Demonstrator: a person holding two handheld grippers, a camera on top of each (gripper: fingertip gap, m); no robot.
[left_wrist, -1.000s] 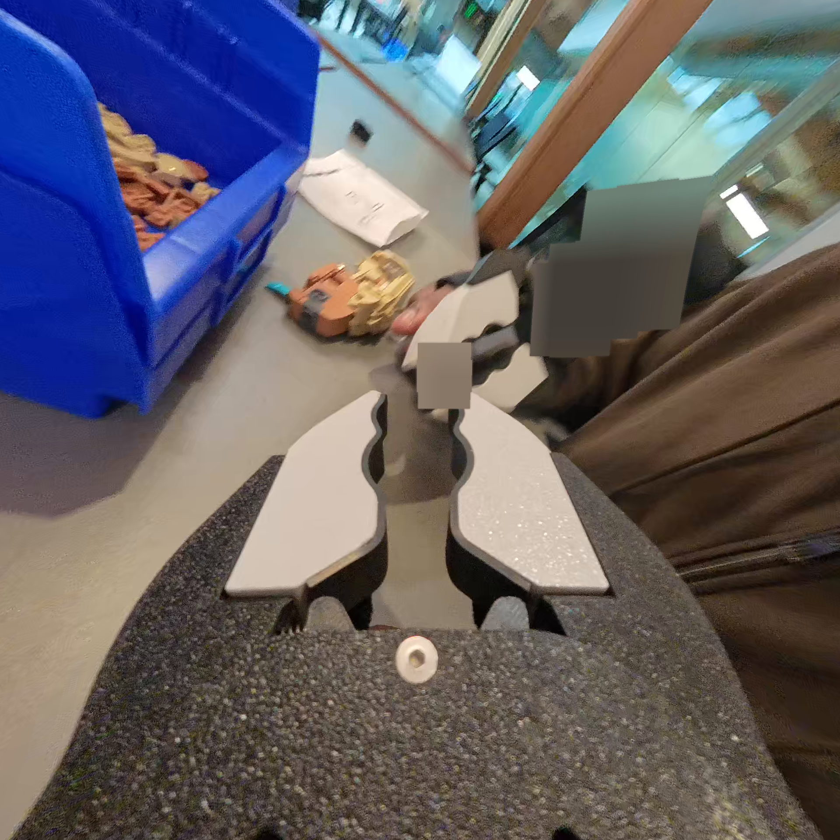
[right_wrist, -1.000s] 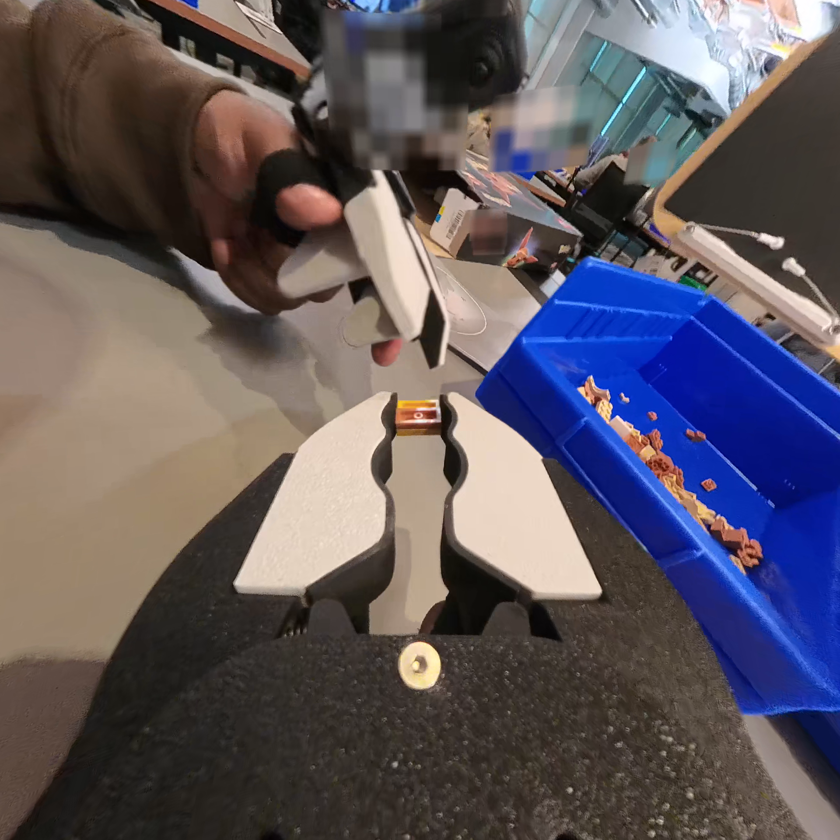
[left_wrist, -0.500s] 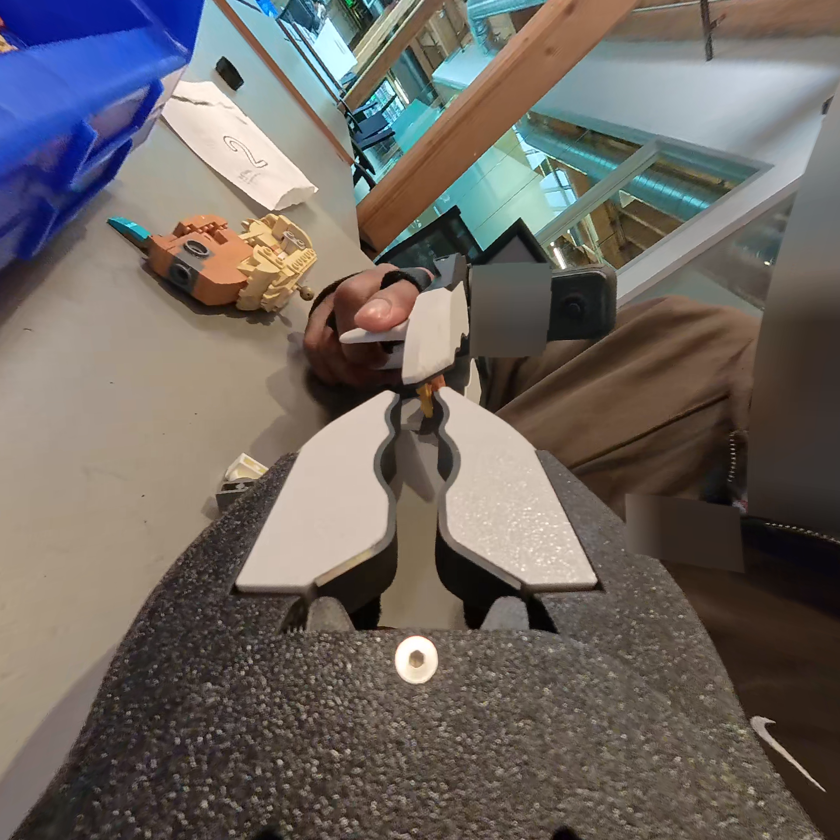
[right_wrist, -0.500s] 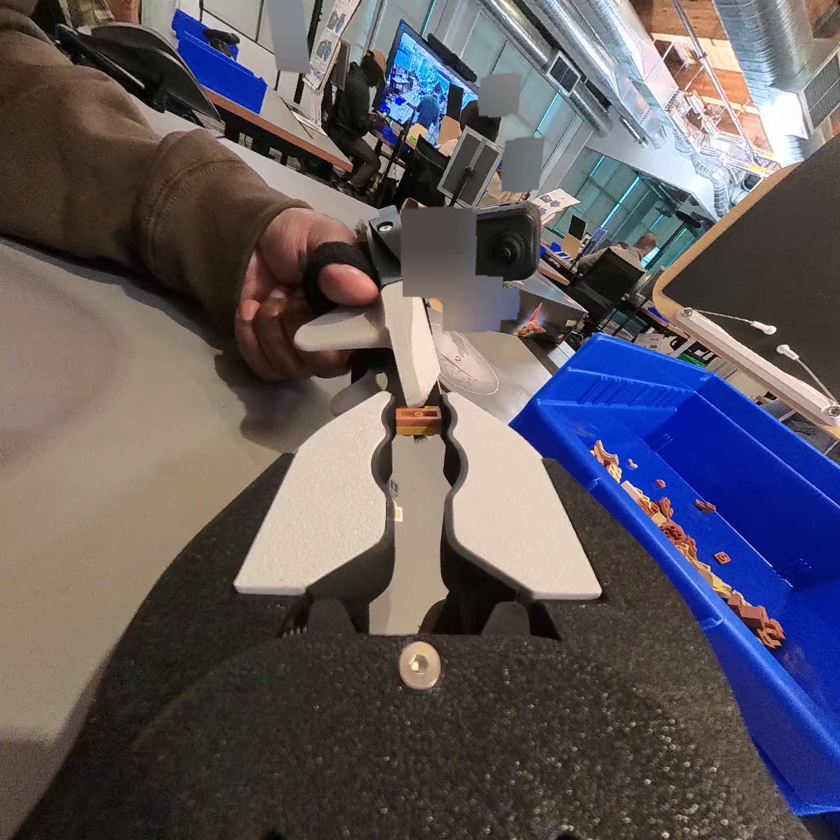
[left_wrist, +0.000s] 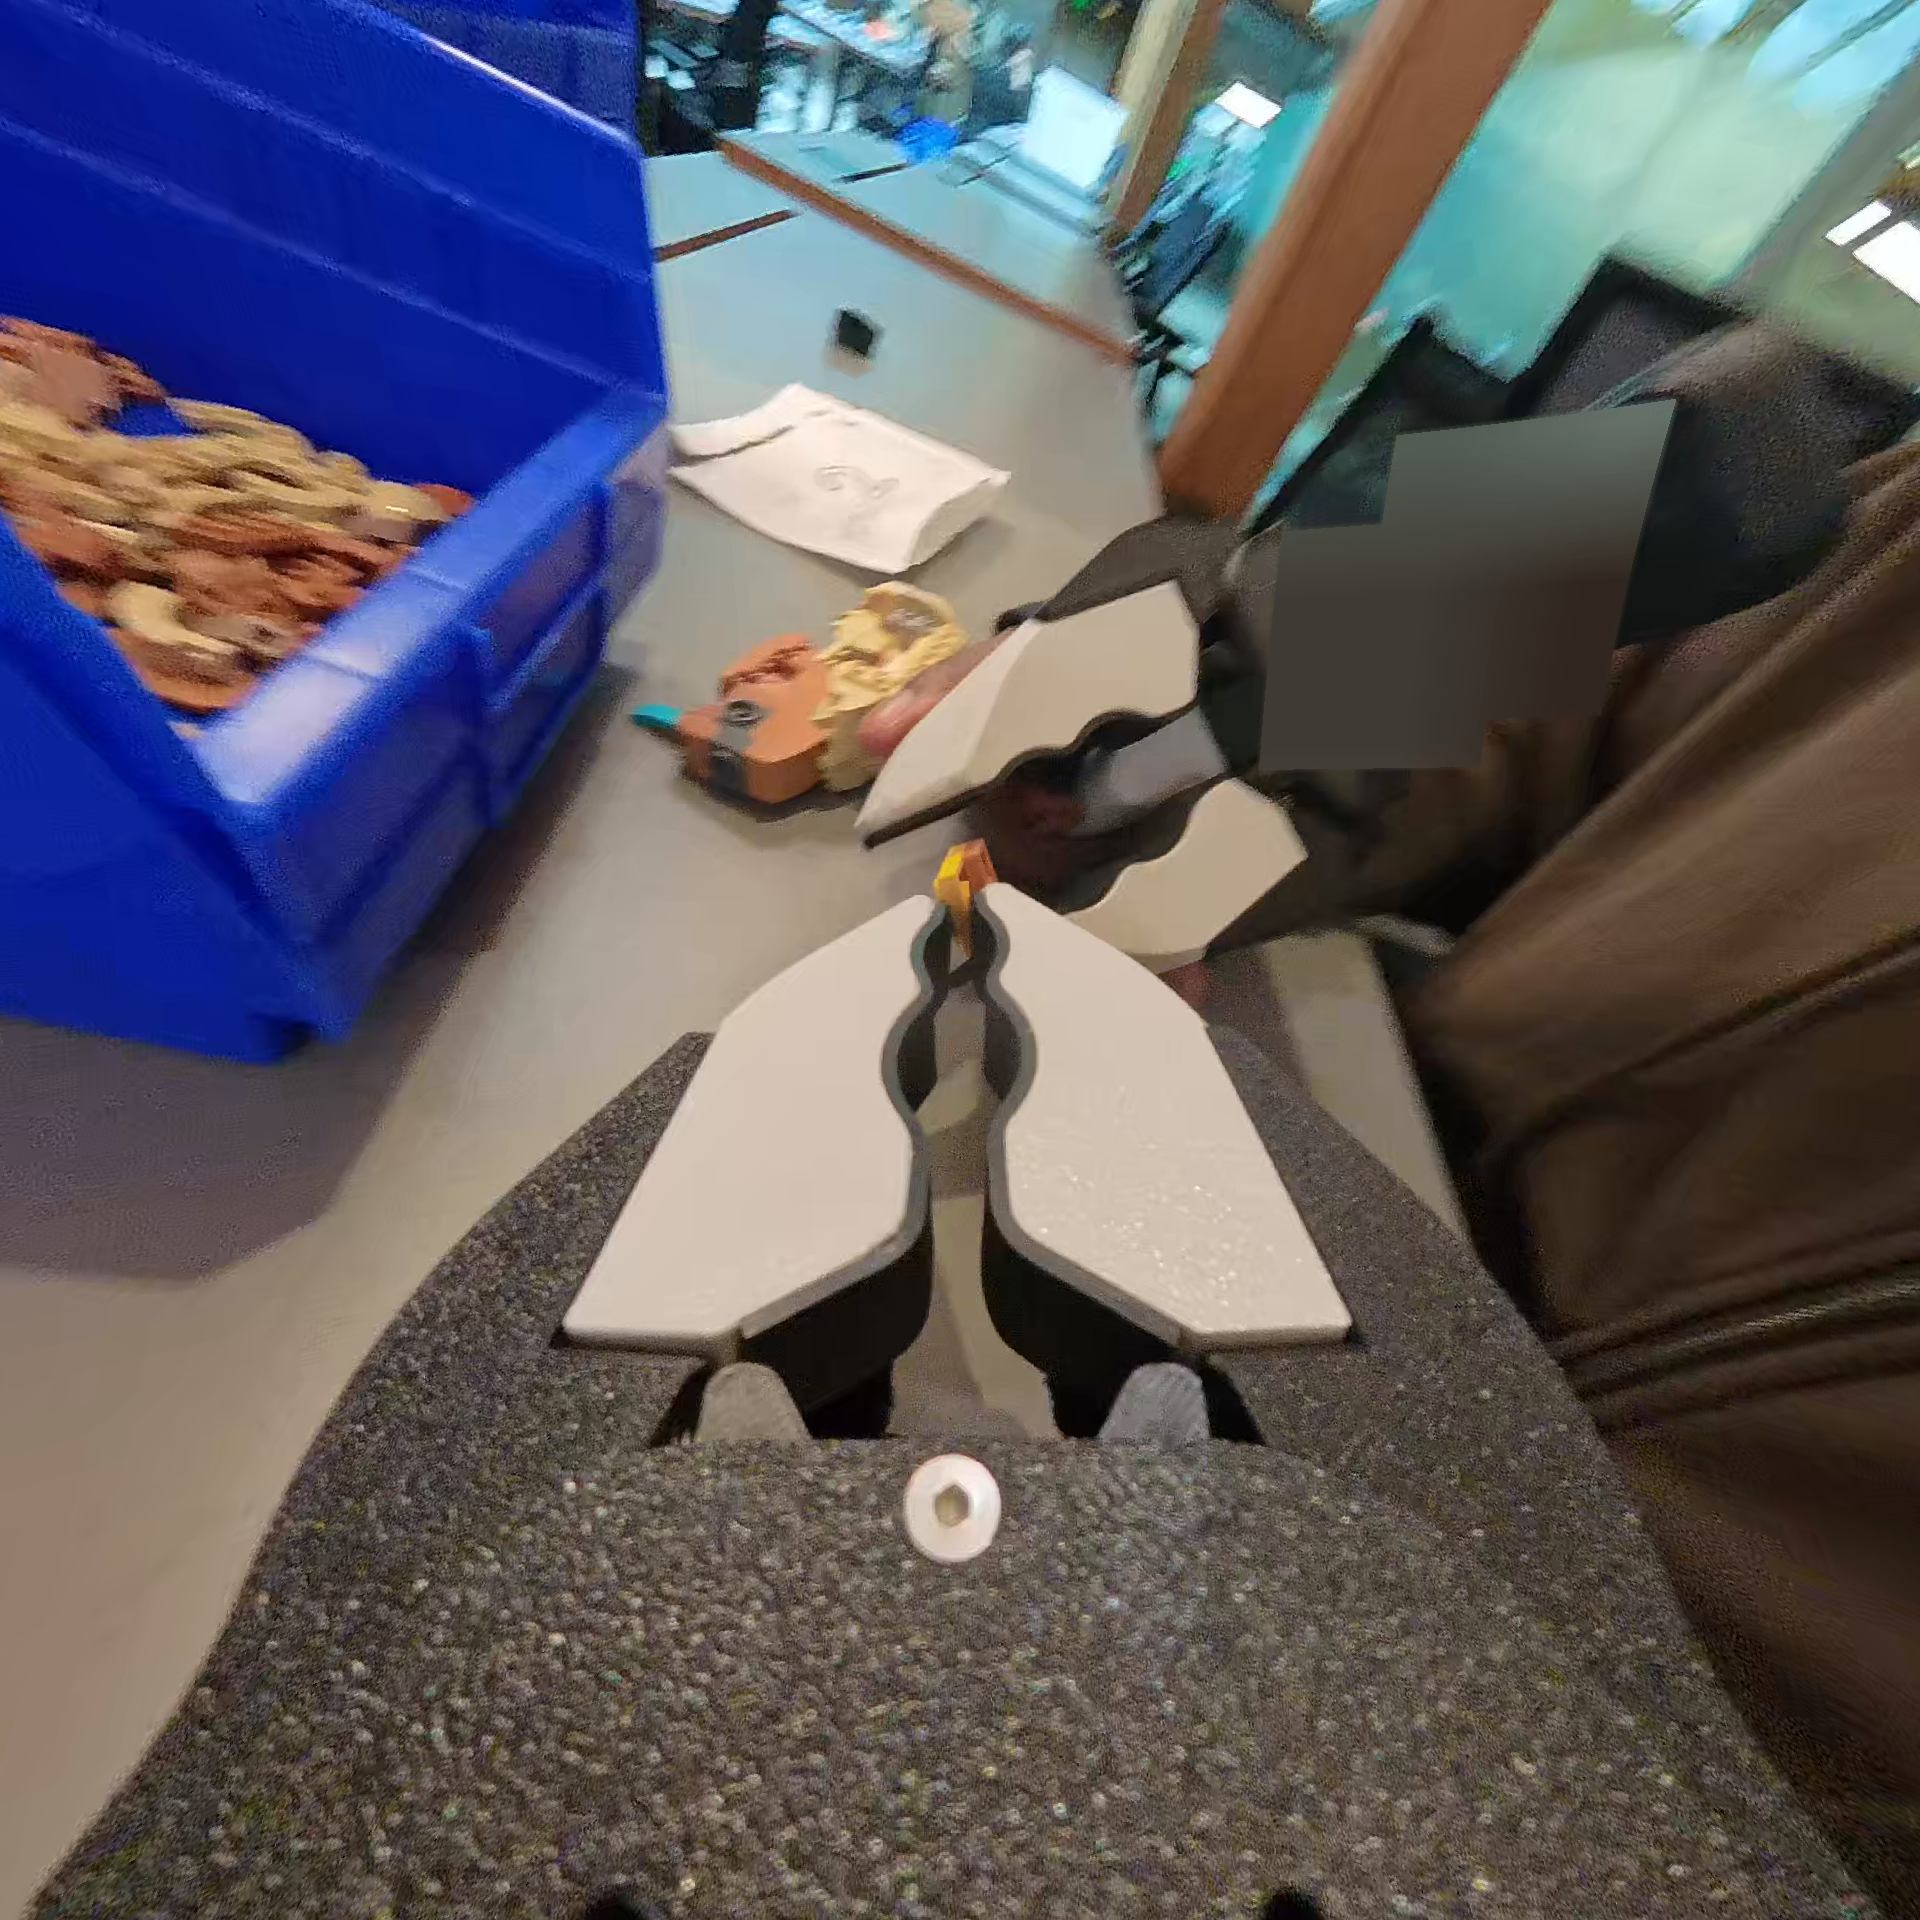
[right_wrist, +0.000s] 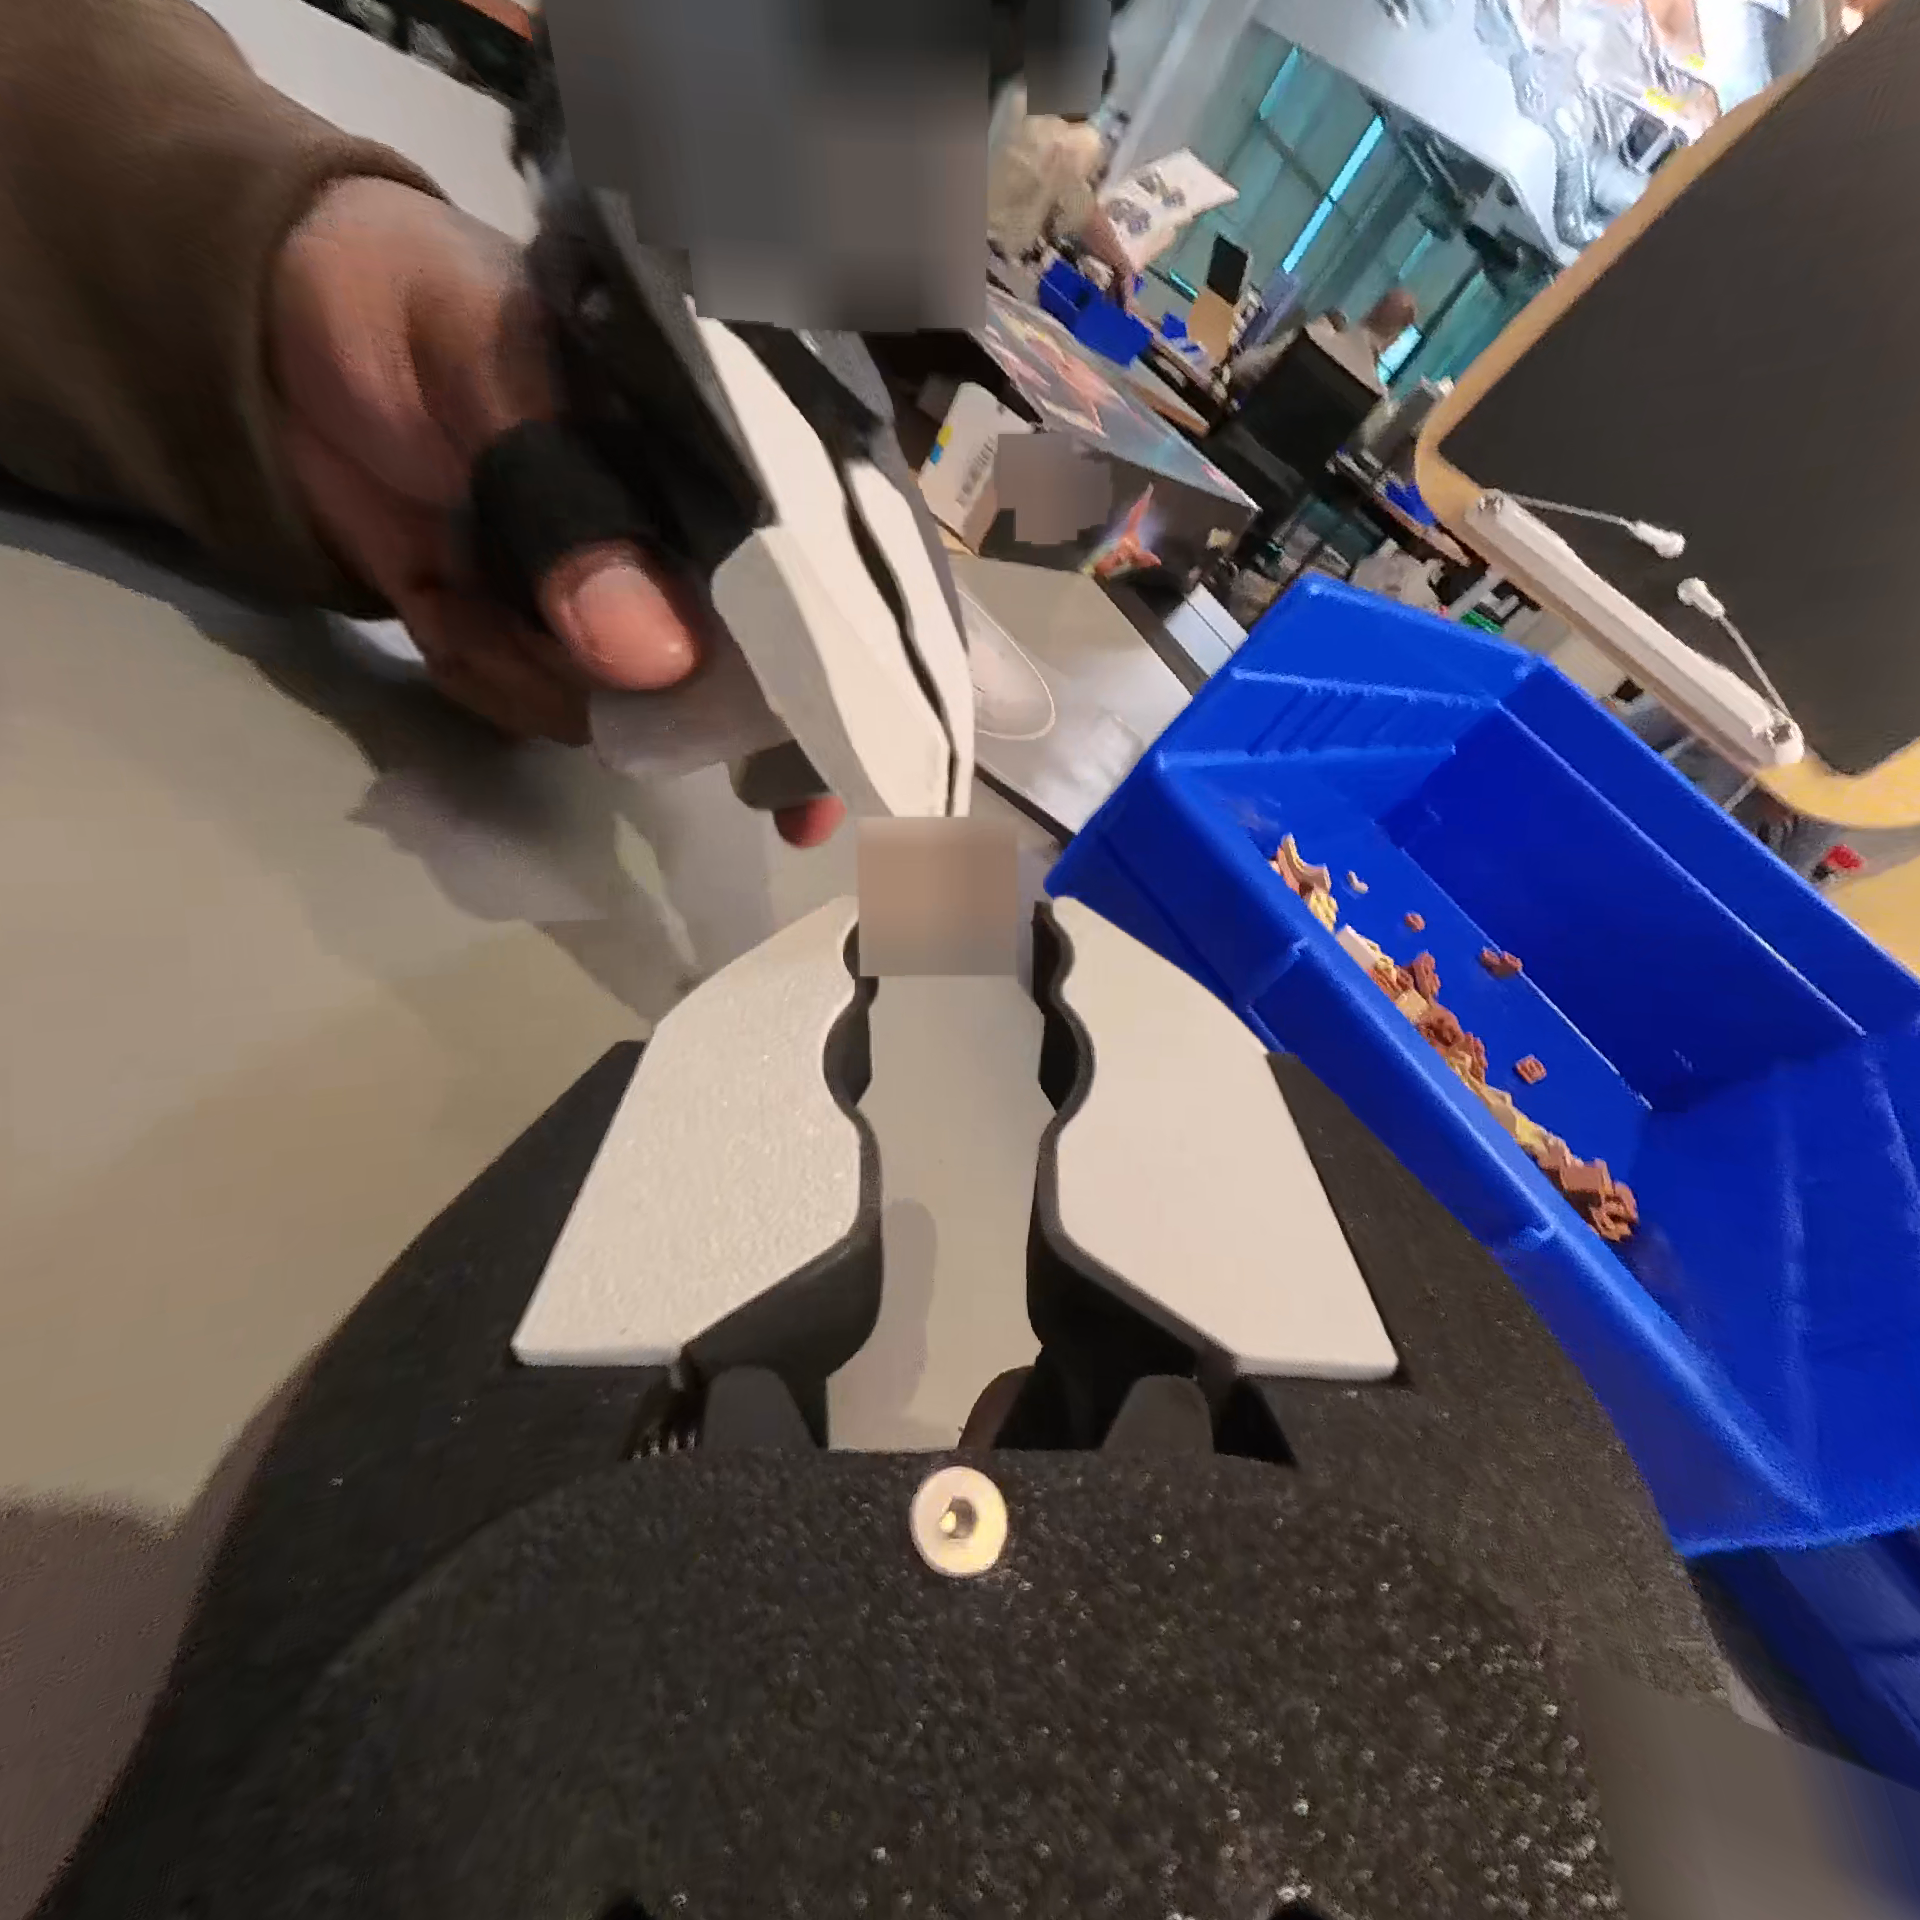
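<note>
Grey matte tabletop (left_wrist: 436, 1039) bears a glossy blue plastic bin (left_wrist: 343, 675) of brown and tan bricks. Left gripper (left_wrist: 961, 914) pinches a small yellow-and-orange brick piece (left_wrist: 958, 871) between textured grey fingertips. Right gripper (right_wrist: 945, 935), jaws parted, hangs nearby; a blur hides its tips.

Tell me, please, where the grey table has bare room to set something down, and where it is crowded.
Bare table lies in front of the blue bin, left of the left gripper. Crowded: around the brick model, the white paper and the right gripper.
</note>
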